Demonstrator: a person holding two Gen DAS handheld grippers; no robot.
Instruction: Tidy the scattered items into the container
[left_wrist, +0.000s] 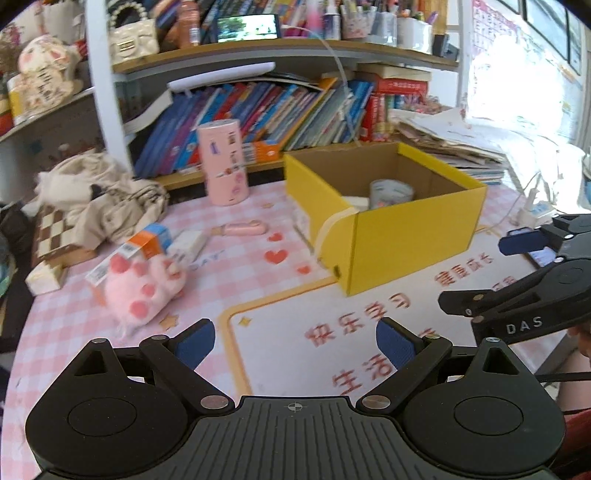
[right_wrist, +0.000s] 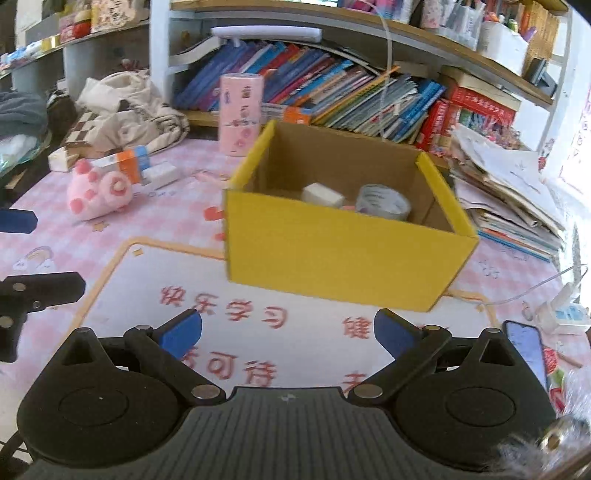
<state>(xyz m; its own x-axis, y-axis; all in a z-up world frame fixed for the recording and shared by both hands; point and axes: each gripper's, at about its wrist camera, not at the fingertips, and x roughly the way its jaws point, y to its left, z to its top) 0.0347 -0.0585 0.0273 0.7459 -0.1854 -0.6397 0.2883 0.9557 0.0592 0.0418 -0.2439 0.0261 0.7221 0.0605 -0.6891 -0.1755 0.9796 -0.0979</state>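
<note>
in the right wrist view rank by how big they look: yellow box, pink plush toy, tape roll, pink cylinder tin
1. yellow box
2. pink cylinder tin and pink plush toy: look alike in size, and they sit at different distances, so unranked
3. tape roll, partly hidden inside the box

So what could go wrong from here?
The plush paw lies against the small cartons, so grabbing one may drag the others along. The yellow box looks light; a bump from either open claw, left or right, might shove it. The phone lies near the table's edge.
</note>
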